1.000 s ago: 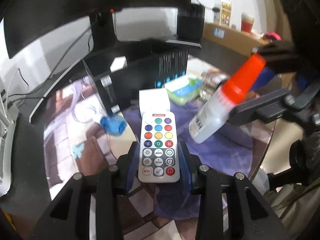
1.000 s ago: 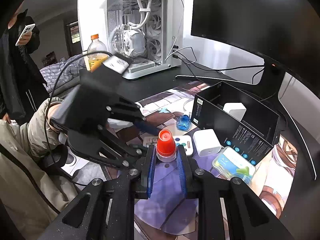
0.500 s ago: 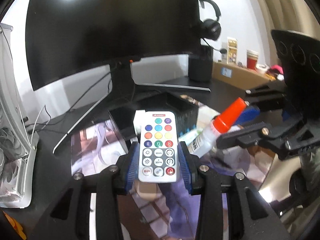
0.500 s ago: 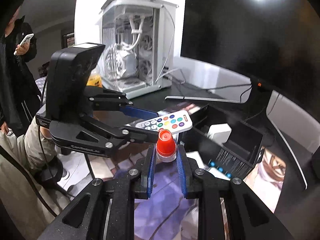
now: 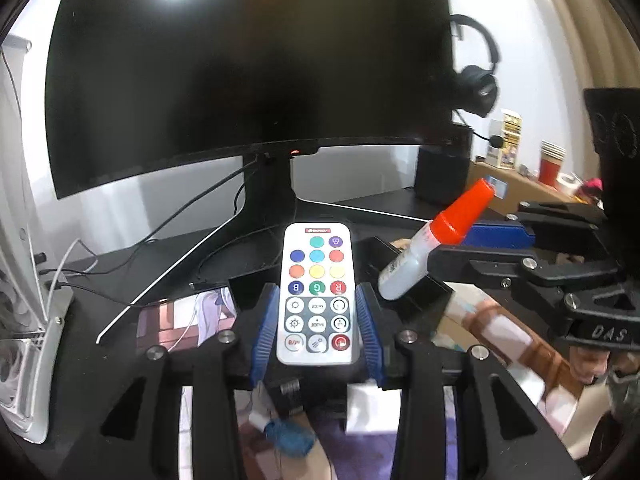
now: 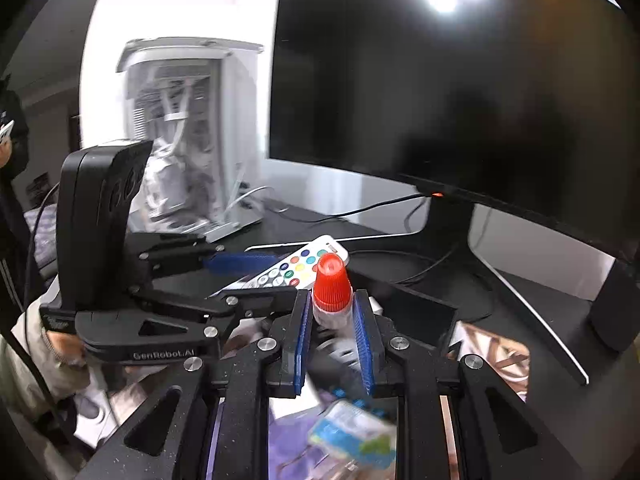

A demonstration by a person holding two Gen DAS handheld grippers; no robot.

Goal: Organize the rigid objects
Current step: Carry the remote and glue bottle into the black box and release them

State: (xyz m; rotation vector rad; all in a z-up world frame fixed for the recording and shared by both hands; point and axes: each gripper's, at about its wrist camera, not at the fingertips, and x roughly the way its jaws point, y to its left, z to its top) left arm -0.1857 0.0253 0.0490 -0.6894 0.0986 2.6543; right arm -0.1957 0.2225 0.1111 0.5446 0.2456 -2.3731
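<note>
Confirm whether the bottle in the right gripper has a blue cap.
No: the bottle clamped in the right gripper wears an orange-red cap.

1. The right gripper point(image 6: 333, 322) clamps a small bottle point(image 6: 332, 300) with an orange-red cap between its blue pads.
2. To its left, the left gripper point(image 6: 256, 276) holds a white remote point(image 6: 298, 266) with coloured buttons.
3. Behind them stand a dark curved monitor point(image 6: 460, 92) and a white PC case point(image 6: 192, 140) on the black desk point(image 6: 540, 300).
</note>
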